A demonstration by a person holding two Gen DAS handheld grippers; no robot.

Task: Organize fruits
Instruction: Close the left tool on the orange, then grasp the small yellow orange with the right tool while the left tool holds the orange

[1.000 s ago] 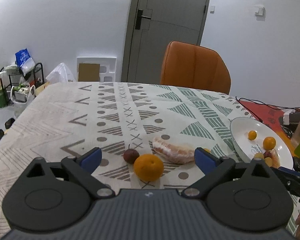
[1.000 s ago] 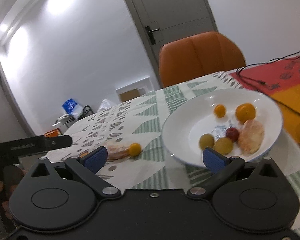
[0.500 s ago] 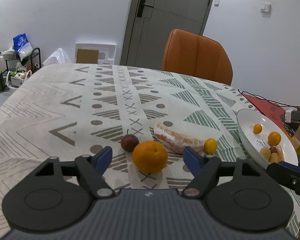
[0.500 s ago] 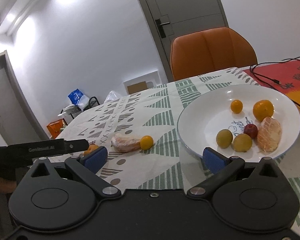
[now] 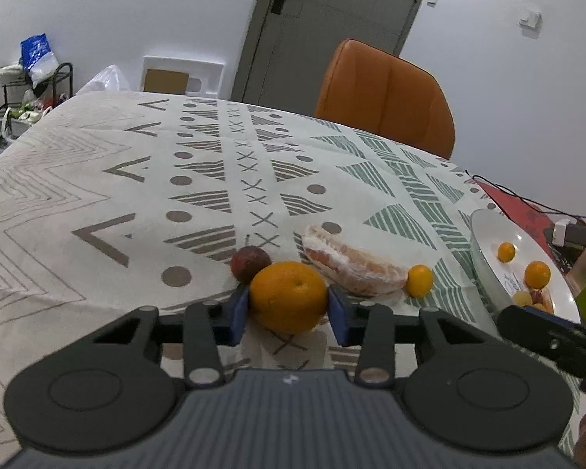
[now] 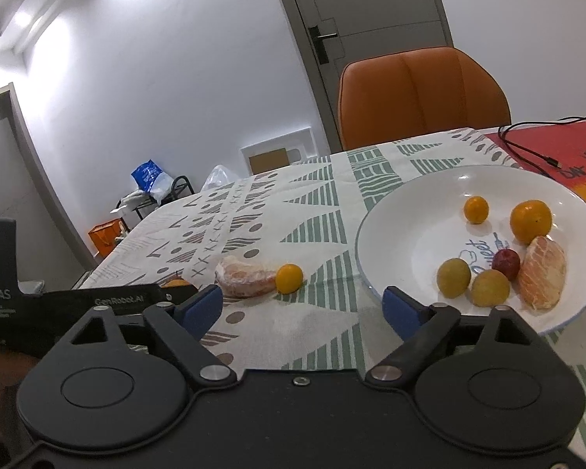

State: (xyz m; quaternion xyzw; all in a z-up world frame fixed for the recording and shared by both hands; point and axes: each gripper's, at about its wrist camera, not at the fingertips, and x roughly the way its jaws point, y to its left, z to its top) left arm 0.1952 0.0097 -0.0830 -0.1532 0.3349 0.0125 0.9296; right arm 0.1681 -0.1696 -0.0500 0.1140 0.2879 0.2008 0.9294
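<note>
Left wrist view: the left gripper point(image 5: 289, 306) has its blue pads point(image 5: 238, 312) pressed on either side of the big orange point(image 5: 288, 301), which sits on the patterned tablecloth point(image 5: 136, 195). Just behind the orange, touching it, a dark plum point(image 5: 250, 262). To its right lies a peeled citrus wedge point(image 5: 351, 264), and a small kumquat point(image 5: 419, 280) sits right at the wedge's end. The white plate point(image 5: 484, 258) is at the right edge, well apart from the orange.

Over on the right wrist view, the right gripper point(image 6: 302, 306) hangs with jaws wide and nothing between them, low over the cloth just beside the plate's near rim. On the plate: two orange fruits, two yellow-green ones, a small red one and a peeled segment point(image 6: 543, 277). Blue script in the middle of the plate reads something like "Sweet". The left tool's side shows white lettering, "GenRobot.AI" point(image 6: 119, 300) and "DAS" point(image 6: 0, 294); the smaller lines under it are too fine to read. An orange chair point(image 6: 422, 93) stands behind the table.
</note>
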